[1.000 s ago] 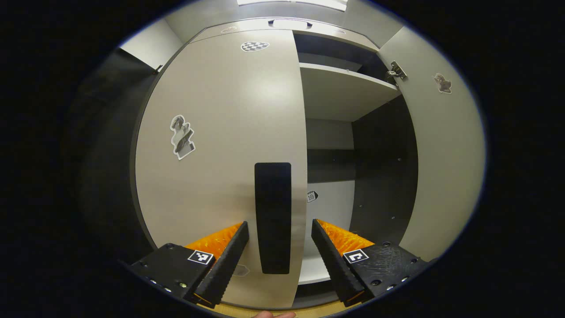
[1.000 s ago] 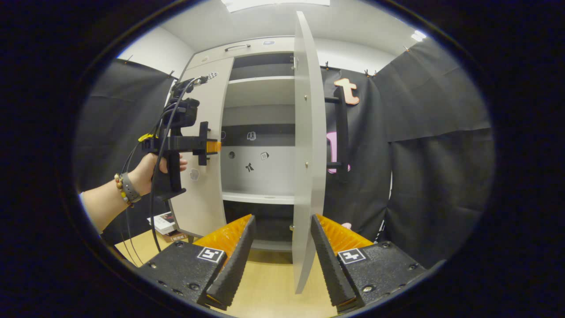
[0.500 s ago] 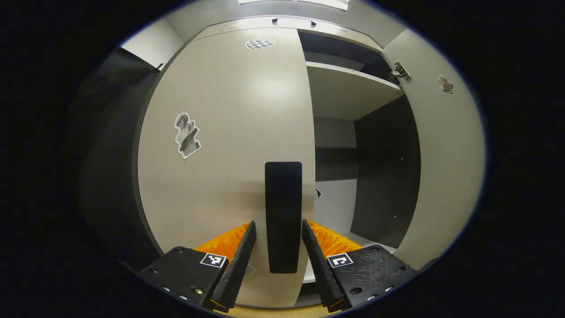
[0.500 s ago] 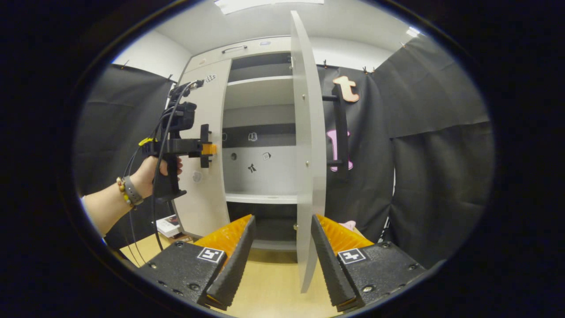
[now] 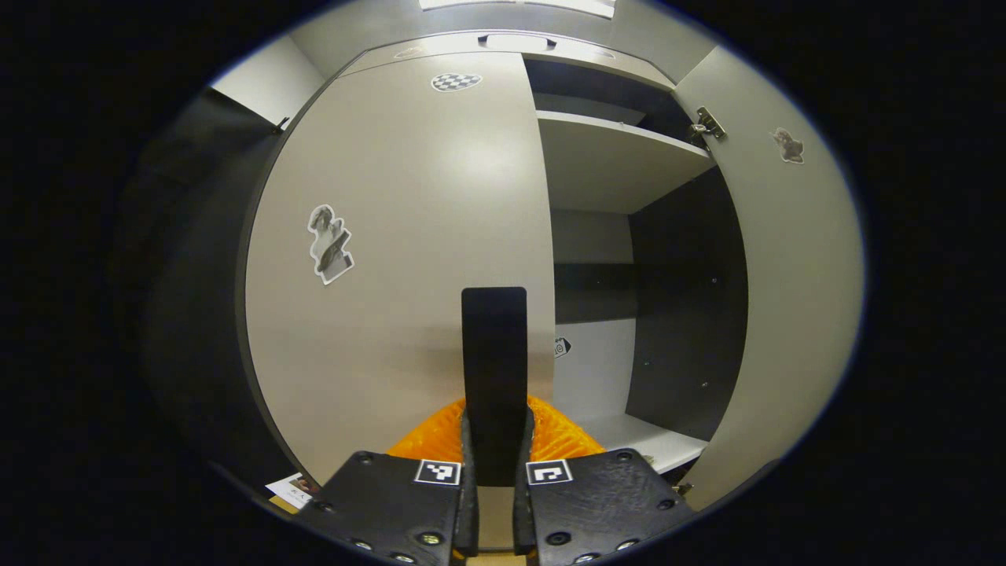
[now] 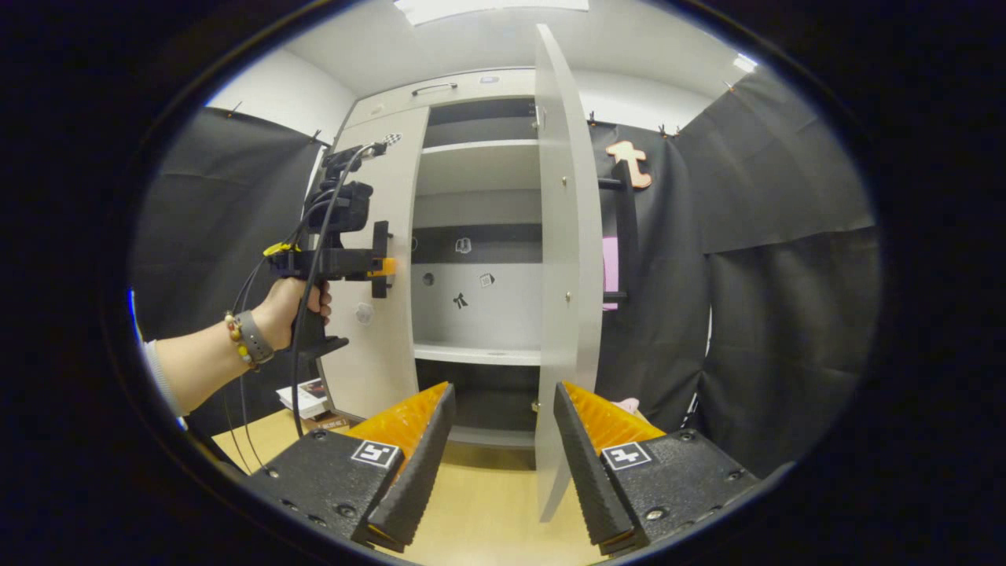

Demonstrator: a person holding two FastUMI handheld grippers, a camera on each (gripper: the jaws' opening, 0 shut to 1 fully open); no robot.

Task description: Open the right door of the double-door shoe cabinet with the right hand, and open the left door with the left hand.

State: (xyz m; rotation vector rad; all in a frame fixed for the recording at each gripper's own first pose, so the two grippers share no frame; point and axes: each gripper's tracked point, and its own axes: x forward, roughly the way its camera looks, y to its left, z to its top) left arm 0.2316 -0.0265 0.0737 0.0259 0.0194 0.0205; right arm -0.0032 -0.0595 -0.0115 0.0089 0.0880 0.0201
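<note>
Shoe cabinet: stands on a wooden worktop. Right door swung wide, edge-on in the right gripper view. Left door flush with the cabinet front. Left gripper: jaws clamped on the left door's black handle. Right gripper: jaws apart, holding nothing, short of the right door

Right door stands open beyond the spread right tool.

- Left gripper view: my left cam sits close up, facing the closed left door head-on.
- Right gripper view: my right cam stands farther back, facing the cabinet front.
- Shared: left door, shelves, open right door.
</note>
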